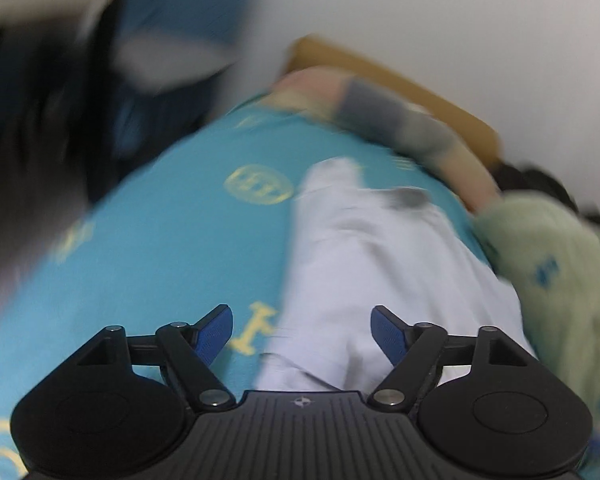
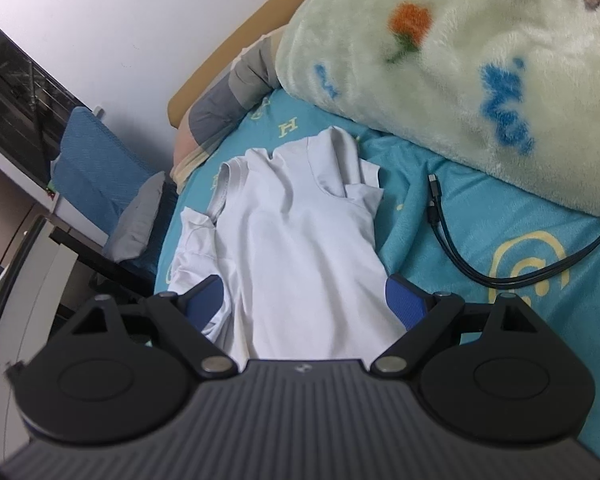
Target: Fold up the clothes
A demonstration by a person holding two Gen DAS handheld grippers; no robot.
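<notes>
A white T-shirt point(image 2: 296, 248) lies partly folded on the turquoise bed sheet point(image 2: 500, 216), collar end far from me, one sleeve folded over its body. It also shows, blurred, in the left wrist view point(image 1: 364, 272). My right gripper point(image 2: 305, 304) is open and empty, its blue pads just above the shirt's near hem. My left gripper point(image 1: 302, 332) is open and empty above the shirt's left edge, with the left pad over the sheet.
A pale green fleece blanket point(image 2: 480, 52) is heaped at the right. A black cable point(image 2: 460, 248) lies on the sheet beside the shirt. A striped pillow point(image 2: 228, 96) and tan headboard point(image 2: 228, 56) are at the far end. A blue chair point(image 2: 96, 168) stands beyond the bed's left edge.
</notes>
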